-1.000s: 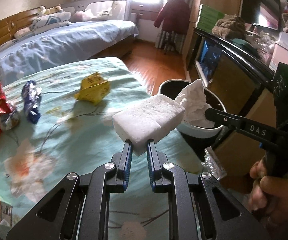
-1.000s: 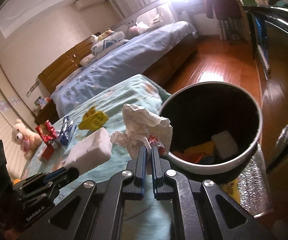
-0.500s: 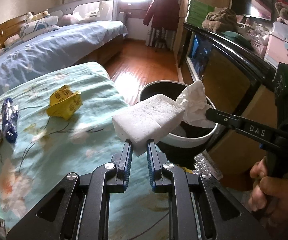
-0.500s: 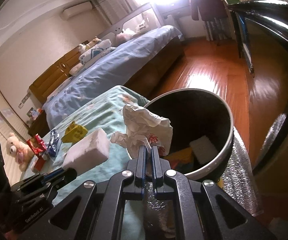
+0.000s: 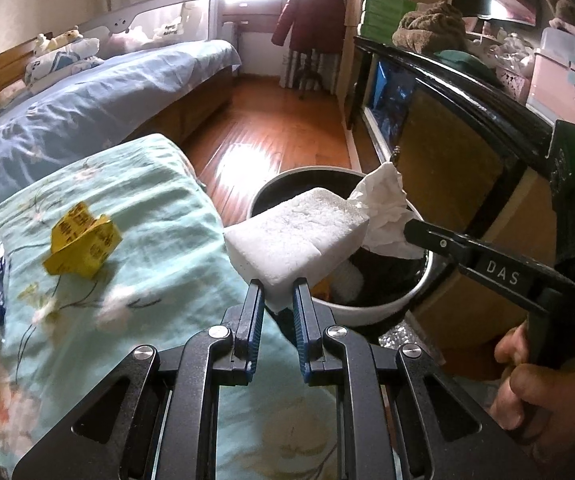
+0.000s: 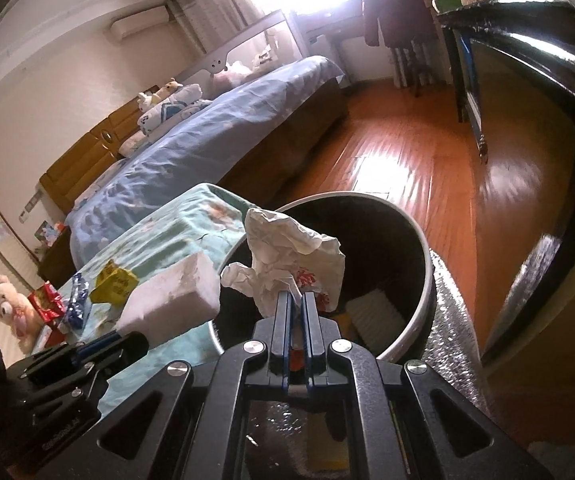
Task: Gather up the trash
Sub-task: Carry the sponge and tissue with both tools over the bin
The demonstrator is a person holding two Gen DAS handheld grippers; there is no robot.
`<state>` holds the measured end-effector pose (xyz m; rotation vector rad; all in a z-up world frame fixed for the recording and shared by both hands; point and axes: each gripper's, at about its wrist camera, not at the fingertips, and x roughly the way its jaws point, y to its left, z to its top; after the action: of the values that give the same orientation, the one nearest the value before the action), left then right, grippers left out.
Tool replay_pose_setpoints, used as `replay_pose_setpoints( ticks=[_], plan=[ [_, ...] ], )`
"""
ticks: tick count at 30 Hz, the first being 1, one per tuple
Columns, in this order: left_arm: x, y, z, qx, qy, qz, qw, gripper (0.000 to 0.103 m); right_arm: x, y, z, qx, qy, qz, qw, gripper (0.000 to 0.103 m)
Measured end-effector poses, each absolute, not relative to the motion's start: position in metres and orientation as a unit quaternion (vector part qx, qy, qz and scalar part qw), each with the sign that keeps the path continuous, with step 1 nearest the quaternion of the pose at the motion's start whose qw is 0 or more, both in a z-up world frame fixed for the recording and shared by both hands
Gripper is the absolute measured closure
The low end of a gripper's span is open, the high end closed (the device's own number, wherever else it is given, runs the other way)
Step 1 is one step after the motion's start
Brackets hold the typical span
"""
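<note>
Left gripper [image 5: 277, 286] angled downward, black linkage arms spread wide at the base, blue-padded fingers [image 5: 253, 312] nearly parallel and clamped on the lower corner of a white foam block [image 5: 295, 240] — block jutting up and forward past the tips

Right gripper [image 6: 296, 300] also pitched down, fingers [image 6: 282, 320] pressed almost together, pinching a crumpled white wrapper [image 6: 287, 256] that fans out above the tips

Seen from the left wrist — right hand [image 5: 535, 384] wrapped round the black handle at lower right, knuckles toward the lens, gripper reaching leftward beside the left one
</note>
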<state>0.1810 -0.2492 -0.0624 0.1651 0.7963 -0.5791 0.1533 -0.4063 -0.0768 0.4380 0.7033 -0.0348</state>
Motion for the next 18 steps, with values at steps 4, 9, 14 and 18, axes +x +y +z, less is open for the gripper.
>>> replay_pose_setpoints(
  ticks=[4,9,14,18],
  plan=[
    [0.186,-0.256,-0.064,0.081,0.383,-0.279,0.877,0.089,0.158,-0.409,-0.079,0.208,0.344,-0.021,0.915,0.098],
    [0.194,-0.264,-0.065,0.084,0.384,-0.278,0.876,0.089,0.164,-0.413,-0.083,0.206,0.350,-0.028,0.913,0.098],
    [0.198,-0.270,-0.068,0.090,0.387,-0.277,0.875,0.089,0.169,-0.419,-0.087,0.206,0.355,-0.034,0.911,0.098],
    [0.203,-0.275,-0.070,0.093,0.391,-0.276,0.873,0.089,0.173,-0.422,-0.090,0.207,0.359,-0.037,0.909,0.098]
  ],
)
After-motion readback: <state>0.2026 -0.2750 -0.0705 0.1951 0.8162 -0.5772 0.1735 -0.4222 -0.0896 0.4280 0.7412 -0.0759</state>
